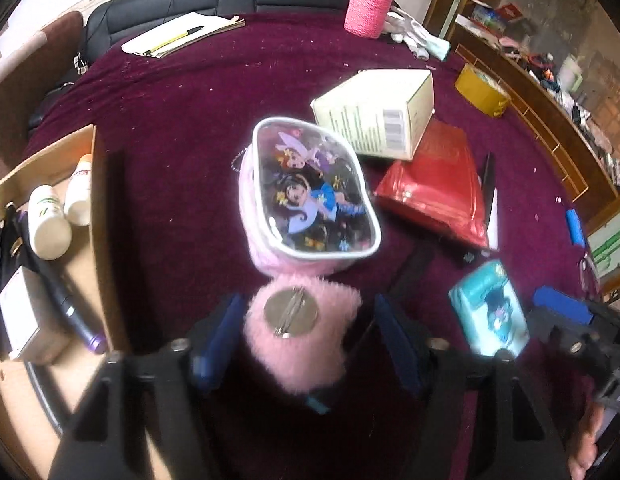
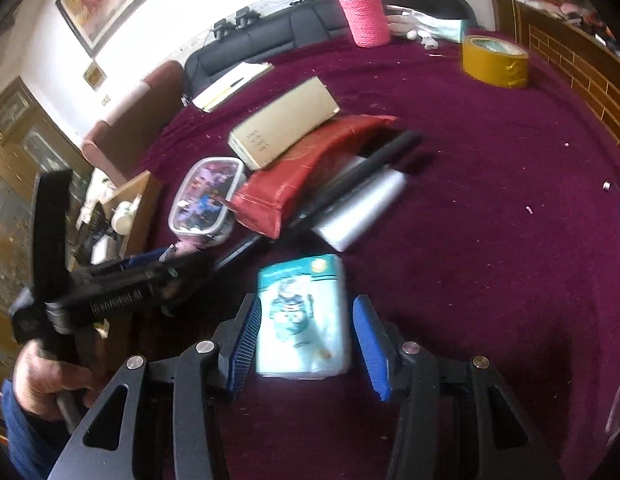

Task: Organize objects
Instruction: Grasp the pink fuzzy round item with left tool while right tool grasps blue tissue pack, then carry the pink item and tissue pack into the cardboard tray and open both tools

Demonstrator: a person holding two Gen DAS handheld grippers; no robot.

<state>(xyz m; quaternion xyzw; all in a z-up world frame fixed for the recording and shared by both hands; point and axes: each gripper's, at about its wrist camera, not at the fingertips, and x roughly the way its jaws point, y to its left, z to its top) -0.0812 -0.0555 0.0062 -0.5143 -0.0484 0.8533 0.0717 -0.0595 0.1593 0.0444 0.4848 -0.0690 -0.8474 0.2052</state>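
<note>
My left gripper (image 1: 304, 340) is open, its blue pads on either side of a pink fluffy badge (image 1: 300, 340) with a metal pin back, not pressing it. Just beyond lies a pink pouch with a cartoon window (image 1: 311, 196). My right gripper (image 2: 304, 336) is open around a teal tissue pack (image 2: 304, 316) lying on the maroon cloth; the pads stand apart from it. The tissue pack also shows in the left wrist view (image 1: 489, 308), and the left gripper (image 2: 150, 276) shows in the right wrist view.
A cardboard box (image 1: 70, 200) at the left holds white bottles (image 1: 50, 224) and a purple pen. A cream carton (image 1: 377, 112), red pouch (image 1: 437, 188), black pen and silver case (image 2: 361, 208) lie mid-table. Pink knitted flask (image 1: 369, 4), yellow tape roll (image 2: 493, 60), notepad (image 1: 182, 34) behind.
</note>
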